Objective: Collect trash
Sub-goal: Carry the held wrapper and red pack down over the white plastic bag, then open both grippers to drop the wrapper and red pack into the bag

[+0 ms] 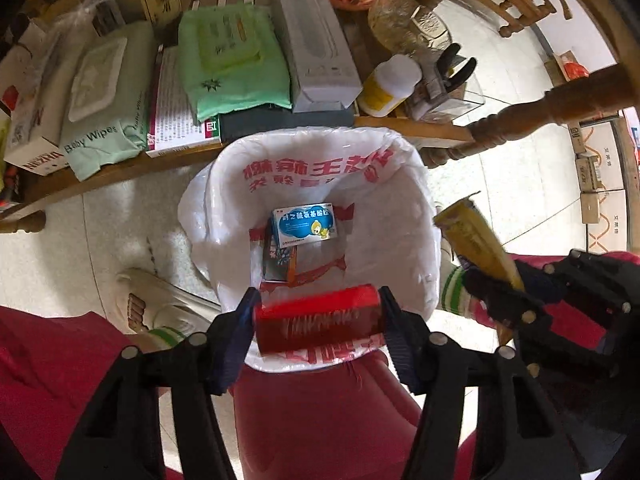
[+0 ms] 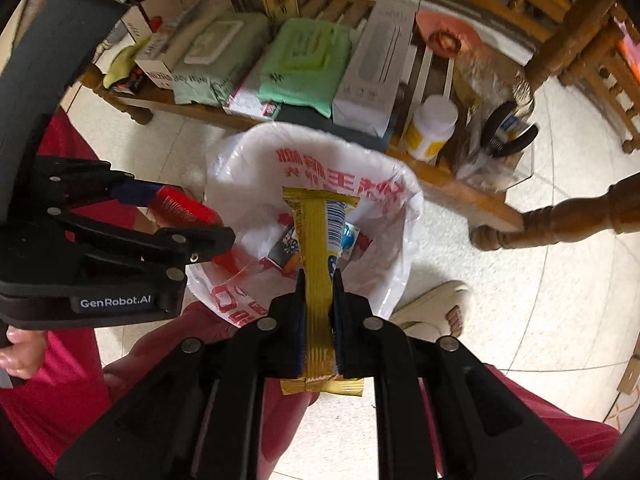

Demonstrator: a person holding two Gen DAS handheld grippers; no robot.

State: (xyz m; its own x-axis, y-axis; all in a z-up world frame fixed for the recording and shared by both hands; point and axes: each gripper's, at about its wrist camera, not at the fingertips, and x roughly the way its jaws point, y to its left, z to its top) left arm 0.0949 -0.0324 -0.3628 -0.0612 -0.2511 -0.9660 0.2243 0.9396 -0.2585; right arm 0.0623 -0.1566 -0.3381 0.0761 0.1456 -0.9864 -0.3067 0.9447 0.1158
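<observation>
A bin lined with a white plastic bag (image 1: 408, 184) printed in red stands on the floor between my knees. Inside lie a blue medicine box (image 1: 304, 225) and a dark small box (image 1: 278, 264). My left gripper (image 1: 318, 320) is shut on a red box (image 1: 316, 320) and holds it over the bin's near rim; it also shows in the right wrist view (image 2: 188, 216). My right gripper (image 2: 318, 300) is shut on a yellow snack wrapper (image 2: 316, 248), held upright over the bag (image 2: 396, 240). The wrapper also shows in the left wrist view (image 1: 476, 240).
A low wooden table shelf (image 1: 120, 172) behind the bin holds wipes packs (image 1: 236, 60), a long white box (image 1: 316, 40), a yellow-labelled bottle (image 1: 388, 88) and a clear holder with pliers (image 1: 452, 76). A wooden table leg (image 1: 552, 112) juts at right. My shoes (image 1: 160, 304) flank the bin.
</observation>
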